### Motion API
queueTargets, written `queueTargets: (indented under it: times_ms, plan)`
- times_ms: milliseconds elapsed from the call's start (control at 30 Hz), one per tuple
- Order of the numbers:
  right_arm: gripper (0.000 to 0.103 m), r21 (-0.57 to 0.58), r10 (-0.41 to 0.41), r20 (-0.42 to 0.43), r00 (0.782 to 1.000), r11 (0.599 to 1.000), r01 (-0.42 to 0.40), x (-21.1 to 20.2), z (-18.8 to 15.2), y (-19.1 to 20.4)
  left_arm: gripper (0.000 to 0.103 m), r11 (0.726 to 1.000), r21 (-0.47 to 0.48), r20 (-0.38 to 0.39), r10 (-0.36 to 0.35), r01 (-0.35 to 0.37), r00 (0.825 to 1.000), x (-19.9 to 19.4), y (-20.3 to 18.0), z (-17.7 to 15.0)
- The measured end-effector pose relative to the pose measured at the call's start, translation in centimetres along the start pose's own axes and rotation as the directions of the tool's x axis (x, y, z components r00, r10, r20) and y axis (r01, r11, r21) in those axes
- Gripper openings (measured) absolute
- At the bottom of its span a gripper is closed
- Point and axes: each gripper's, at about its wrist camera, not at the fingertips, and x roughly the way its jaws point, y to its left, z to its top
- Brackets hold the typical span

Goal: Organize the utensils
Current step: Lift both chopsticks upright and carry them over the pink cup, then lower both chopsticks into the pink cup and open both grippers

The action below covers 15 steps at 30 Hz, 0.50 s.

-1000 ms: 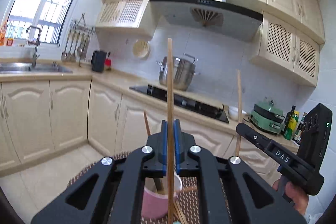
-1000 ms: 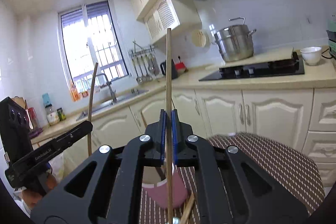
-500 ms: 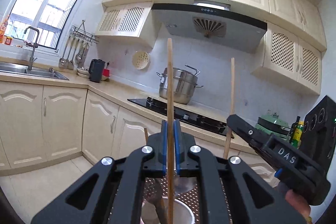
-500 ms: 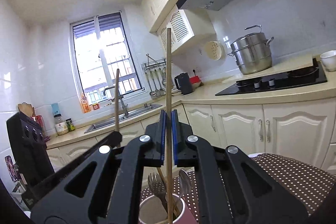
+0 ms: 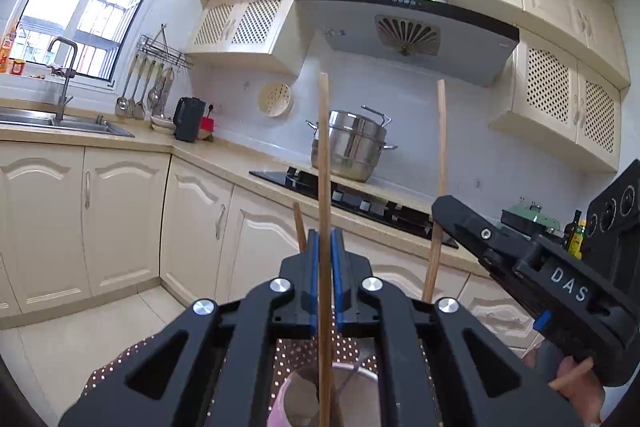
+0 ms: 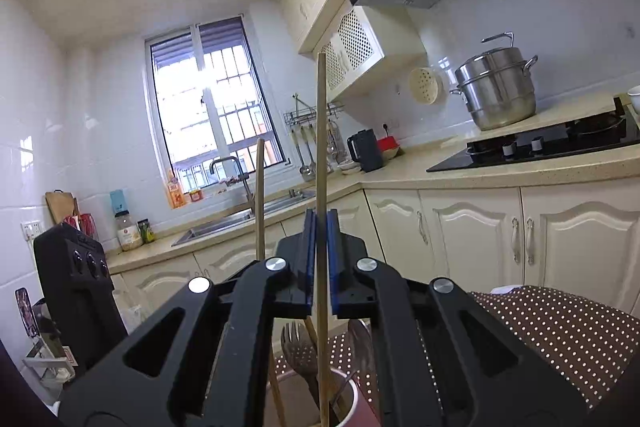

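- Left gripper (image 5: 325,247): its blue-padded jaws stand almost together, with a wooden chopstick (image 5: 324,187) upright between them. A thin gap shows on each side of the stick, so whether the pads press on it cannot be told.
- The left-hand chopstick's lower end runs down into the mouth of a pink cup (image 5: 288,403) directly below the jaws; a metal utensil handle also leans inside the cup.
- Right gripper (image 6: 320,227): the same posture, blue pads close on either side of a second upright chopstick (image 6: 321,147), with narrow slits visible; firm contact cannot be confirmed.
- Below the right gripper the stick descends into the same cup (image 6: 352,407), which holds a fork (image 6: 298,343), a spoon (image 6: 356,335) and further wooden sticks.
- In the left wrist view the right gripper's black body (image 5: 540,267), marked "DAS", enters from the right, its chopstick standing just beside the left one.
- The cup stands on a brown cloth with white dots (image 6: 560,331).
- Background: cream cabinets, a black hob (image 5: 360,199) carrying a steel steamer pot (image 5: 352,147), a range hood (image 5: 404,31), a sink (image 5: 60,123) under the window, and a rack of hanging ladles.
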Motion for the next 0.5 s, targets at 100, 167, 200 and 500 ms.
queueTargets:
  times_ms: [100,167,200,500]
  plan:
    - [0.006,-0.001,0.0,-0.015,1.0,1.0,0.0,-0.3,-0.2,0.0,0.006,1.0,0.008,-0.013,0.001,-0.001,1.0,-0.4,0.0,-0.4]
    - [0.006,-0.023,-0.001,-0.031,1.0,1.0,0.0,-0.7,-0.3,0.4,0.006,1.0,0.01,-0.023,-0.002,0.002,1.0,-0.8,0.1,-0.5]
    - [0.006,-0.035,-0.005,-0.035,0.999,0.999,0.003,-0.9,-0.4,0.5,0.006,1.0,0.015,-0.025,0.003,-0.002,1.0,-1.1,0.0,-0.6]
    - [0.006,-0.058,-0.02,-0.082,0.996,0.998,0.015,-2.8,-1.0,1.2,0.007,1.0,0.026,-0.068,0.007,-0.006,0.998,-3.3,-0.3,-0.9]
